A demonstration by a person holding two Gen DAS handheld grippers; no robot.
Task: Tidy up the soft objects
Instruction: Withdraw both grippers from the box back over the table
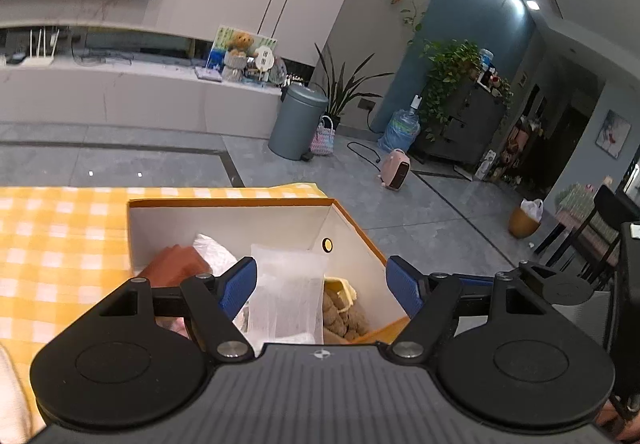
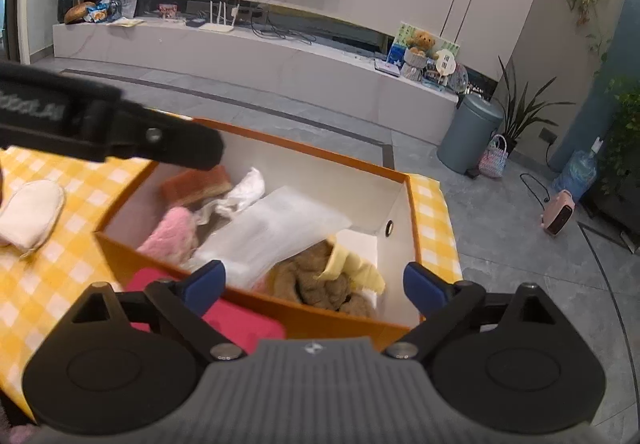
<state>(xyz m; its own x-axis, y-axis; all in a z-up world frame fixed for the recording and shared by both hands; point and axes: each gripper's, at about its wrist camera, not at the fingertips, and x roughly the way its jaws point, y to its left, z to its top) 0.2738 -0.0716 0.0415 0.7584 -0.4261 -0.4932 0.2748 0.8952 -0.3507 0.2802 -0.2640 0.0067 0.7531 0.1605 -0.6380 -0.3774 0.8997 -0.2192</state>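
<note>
Over the box (image 1: 352, 222): left gripper (image 1: 321, 286) hangs above its open top, jaws spread wide, nothing between the blue pads (image 1: 239, 286). Clear bag (image 1: 286, 296) stands below the gap, not gripped. Brown plush (image 1: 344, 318) lies to its right under a yellow cloth (image 1: 343, 290); a rust-brown sponge (image 1: 176, 266) and white crumpled cloth (image 1: 214, 254) sit to its left.

Right gripper (image 2: 315, 284) is at the box's (image 2: 256, 304) near wall, jaws also wide apart, holding nothing. Right wrist view shows the contents better:
- sponge (image 2: 198, 183) at the far left, partly under the left gripper's black finger (image 2: 176, 147) (which crosses the top-left of the view)
- white cloth (image 2: 244, 193) just beside the sponge
- pink fuzzy item (image 2: 172, 234) against the left side
- bag (image 2: 272, 232) lying diagonally across the middle
- plush (image 2: 316, 280) at the near right, yellow cloth (image 2: 352, 264) draped on it

Outside the box, on the yellow checked tablecloth (image 2: 40, 284): a magenta pad (image 2: 244, 320) touching the near wall, partly hidden by the right gripper's left finger, and a cream mitt-shaped piece (image 2: 30, 213) well apart to the left.

Box is orange outside, white inside, with a round hole (image 2: 389, 228) in the right end wall. It sits at the table's far right corner; grey floor (image 2: 520, 244) beyond.
</note>
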